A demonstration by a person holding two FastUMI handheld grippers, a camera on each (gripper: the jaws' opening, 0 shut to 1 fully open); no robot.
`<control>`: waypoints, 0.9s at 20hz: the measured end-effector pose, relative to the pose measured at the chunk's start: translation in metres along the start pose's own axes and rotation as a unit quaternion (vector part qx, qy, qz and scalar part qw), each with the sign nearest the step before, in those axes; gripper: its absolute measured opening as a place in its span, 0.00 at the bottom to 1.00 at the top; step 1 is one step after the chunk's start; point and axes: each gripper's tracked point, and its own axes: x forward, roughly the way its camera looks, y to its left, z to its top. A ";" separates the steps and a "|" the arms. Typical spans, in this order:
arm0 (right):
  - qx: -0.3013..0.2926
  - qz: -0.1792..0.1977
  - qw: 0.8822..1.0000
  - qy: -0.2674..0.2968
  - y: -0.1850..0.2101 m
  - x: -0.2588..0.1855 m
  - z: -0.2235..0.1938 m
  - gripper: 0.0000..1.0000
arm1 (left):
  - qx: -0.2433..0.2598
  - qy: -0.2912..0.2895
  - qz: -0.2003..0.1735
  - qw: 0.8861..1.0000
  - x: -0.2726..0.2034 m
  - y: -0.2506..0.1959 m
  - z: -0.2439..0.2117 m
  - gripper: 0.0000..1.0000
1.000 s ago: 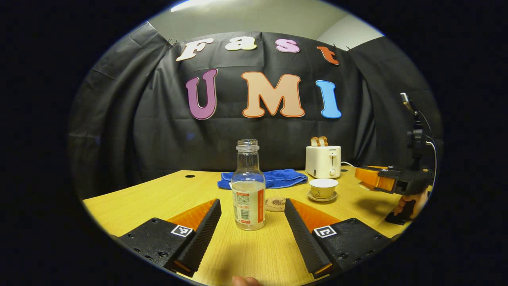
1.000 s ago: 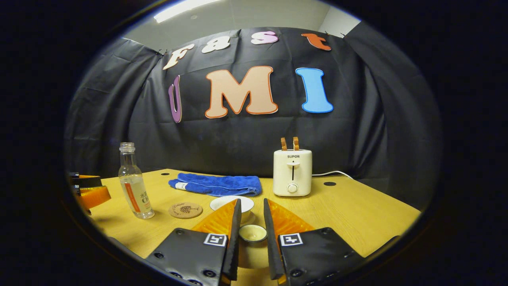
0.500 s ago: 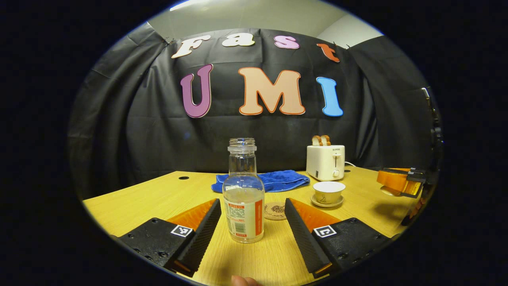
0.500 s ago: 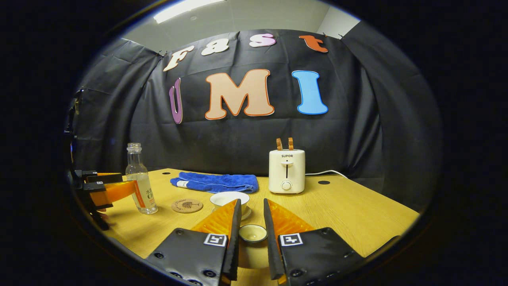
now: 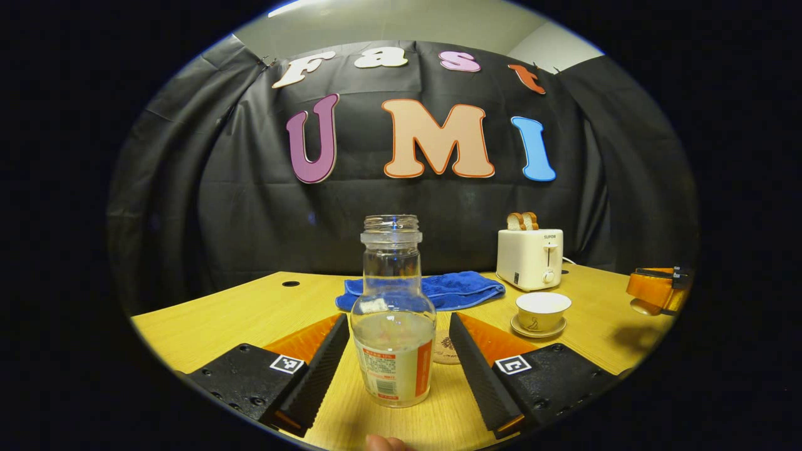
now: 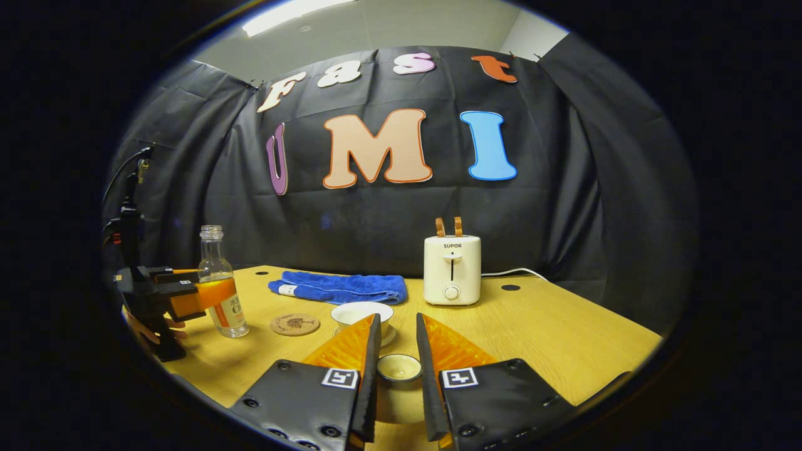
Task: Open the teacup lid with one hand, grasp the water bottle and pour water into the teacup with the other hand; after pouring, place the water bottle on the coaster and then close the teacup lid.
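The left claw [image 5: 396,351] stands open with the upright, uncapped water bottle [image 5: 393,326] between its fingers, untouched, on the desk [image 5: 207,319], the coaster [image 6: 294,324] and open teacup [image 6: 361,314] lie rightward, and the right claw [image 6: 396,369] is closed on the teacup lid [image 6: 398,368].

left gripper [image 5: 396,357]: jaws wide apart, level | right gripper [image 6: 396,369]: jaws nearly closed, clamping

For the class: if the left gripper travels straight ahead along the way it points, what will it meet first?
The water bottle. It stands upright on the table, between the open jaws of the left gripper, with gaps on both sides. The coaster and blue towel lie beyond it; exact depth is hard to judge through the fisheye.
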 end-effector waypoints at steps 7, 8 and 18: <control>0.000 -0.006 1.000 0.000 -0.001 0.000 0.001 0.33 | -0.001 0.001 0.004 1.000 0.018 0.005 -0.002 0.92; 0.000 -0.005 1.000 0.000 -0.001 -0.001 -0.001 0.33 | -0.001 0.001 -0.002 1.000 0.020 0.002 -0.001 0.94; 0.000 -0.006 1.000 0.000 -0.003 -0.002 0.000 0.33 | 0.002 0.003 -0.005 1.000 0.023 0.002 -0.002 0.67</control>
